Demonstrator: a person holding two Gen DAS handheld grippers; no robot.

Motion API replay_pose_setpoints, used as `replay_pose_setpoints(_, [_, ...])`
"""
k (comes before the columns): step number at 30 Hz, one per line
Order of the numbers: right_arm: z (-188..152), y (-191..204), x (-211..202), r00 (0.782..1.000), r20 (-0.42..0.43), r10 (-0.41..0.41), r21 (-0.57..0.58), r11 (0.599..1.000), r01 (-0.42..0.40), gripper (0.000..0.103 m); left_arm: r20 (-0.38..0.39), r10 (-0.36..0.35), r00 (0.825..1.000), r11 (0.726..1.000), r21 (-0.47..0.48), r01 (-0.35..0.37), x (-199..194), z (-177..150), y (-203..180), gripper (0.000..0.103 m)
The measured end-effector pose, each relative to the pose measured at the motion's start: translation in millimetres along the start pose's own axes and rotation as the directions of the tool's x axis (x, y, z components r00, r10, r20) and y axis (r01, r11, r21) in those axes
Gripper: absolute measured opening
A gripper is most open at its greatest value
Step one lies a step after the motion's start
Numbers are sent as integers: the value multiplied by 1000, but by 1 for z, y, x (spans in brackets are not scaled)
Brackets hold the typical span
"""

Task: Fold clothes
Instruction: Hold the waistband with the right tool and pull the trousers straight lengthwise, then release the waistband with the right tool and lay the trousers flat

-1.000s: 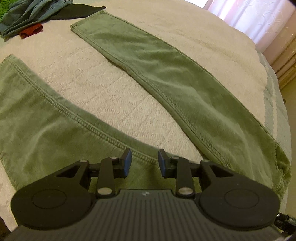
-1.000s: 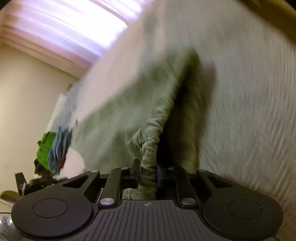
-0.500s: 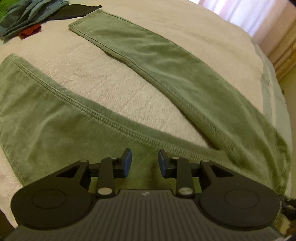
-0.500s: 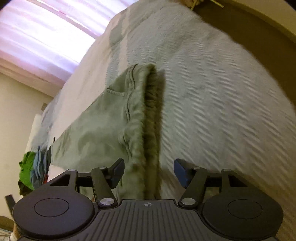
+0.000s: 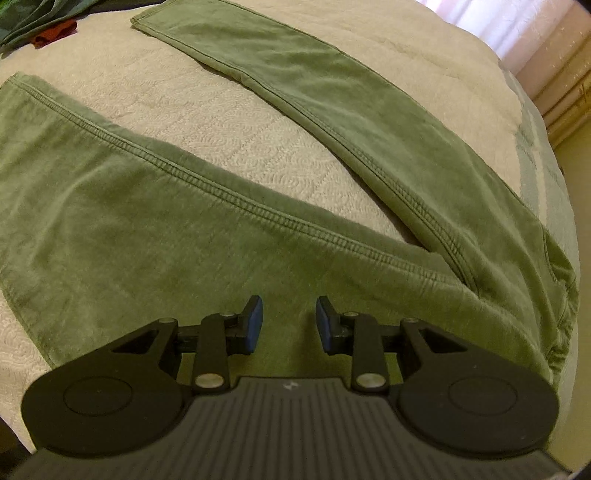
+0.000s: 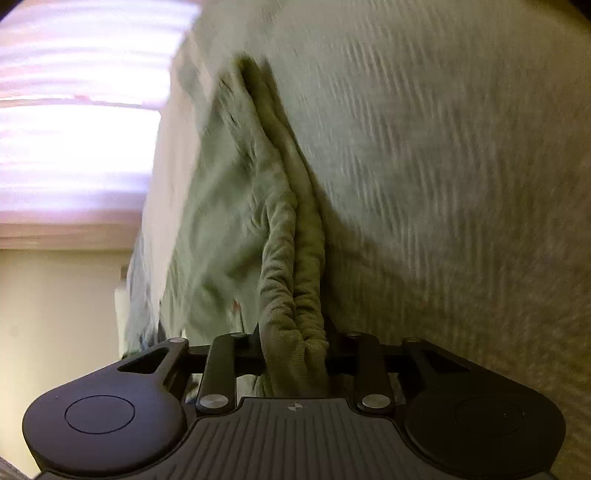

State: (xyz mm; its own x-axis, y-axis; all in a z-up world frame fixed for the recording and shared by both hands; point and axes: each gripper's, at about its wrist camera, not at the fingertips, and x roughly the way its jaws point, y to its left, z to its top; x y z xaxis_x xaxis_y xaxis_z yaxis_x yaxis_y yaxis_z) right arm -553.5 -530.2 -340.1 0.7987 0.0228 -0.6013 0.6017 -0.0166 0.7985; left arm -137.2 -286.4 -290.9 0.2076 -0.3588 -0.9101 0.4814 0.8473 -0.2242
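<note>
Green pants (image 5: 147, 221) lie spread on a beige quilted bed (image 5: 229, 122), legs splayed in a V and joined at the right near the waist. My left gripper (image 5: 288, 325) is open and empty, just above the near leg's upper part. In the right wrist view, my right gripper (image 6: 295, 350) is shut on the bunched elastic waistband of the pants (image 6: 291, 295), which runs away from the jaws in a gathered ridge. That view is blurred.
A heap of other clothes, teal and red (image 5: 44, 26), sits at the bed's far left corner. Pink curtains (image 5: 517, 22) hang beyond the bed's far right. The bed's right edge drops off near the waistband (image 5: 565, 258).
My right gripper, open half a second ago beside the waistband, has closed on it. My left gripper has moved slightly right along the near leg, toward the crotch, still open.
</note>
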Motion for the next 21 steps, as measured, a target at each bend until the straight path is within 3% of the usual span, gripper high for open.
replay_pose_setpoints(2, [-1,-1,-7,999,36,-35,-6,999,35,24,1,3,1000,1000,2,-3,-1,-2,1,26])
replay_pose_setpoints(5, [0,8,5,989,11,-147,-38,988,147,29,10,23,1000,1000,6,-23,-4,-4,10,26])
replay_pose_setpoints(7, [2,26,5,969,28,-244,-96,965,246,44,3,55,999,999,2,-55,-3,-5,20,26])
replay_pose_setpoints(8, [3,39,2,953,48,-298,-134,944,301,47,0,69,998,998,-4,-69,-3,-5,26,26])
replay_pose_setpoints(10, [1,64,-8,912,147,-382,-239,881,408,50,10,93,996,996,-8,-93,-7,-6,40,26])
replay_pose_setpoints(13, [-17,110,-5,834,330,-442,-426,719,550,53,49,149,988,989,20,-150,-17,-4,60,26])
replay_pose_setpoints(17, [-42,136,18,786,470,-401,-537,577,615,53,101,212,972,974,60,-219,-26,3,88,26])
replay_pose_setpoints(18, [-49,143,28,779,493,-387,-558,546,625,53,111,220,969,971,72,-229,-27,5,94,26])
replay_pose_setpoints(21, [-76,149,61,808,449,-381,-621,518,589,53,132,191,973,971,117,-206,-24,9,106,26])
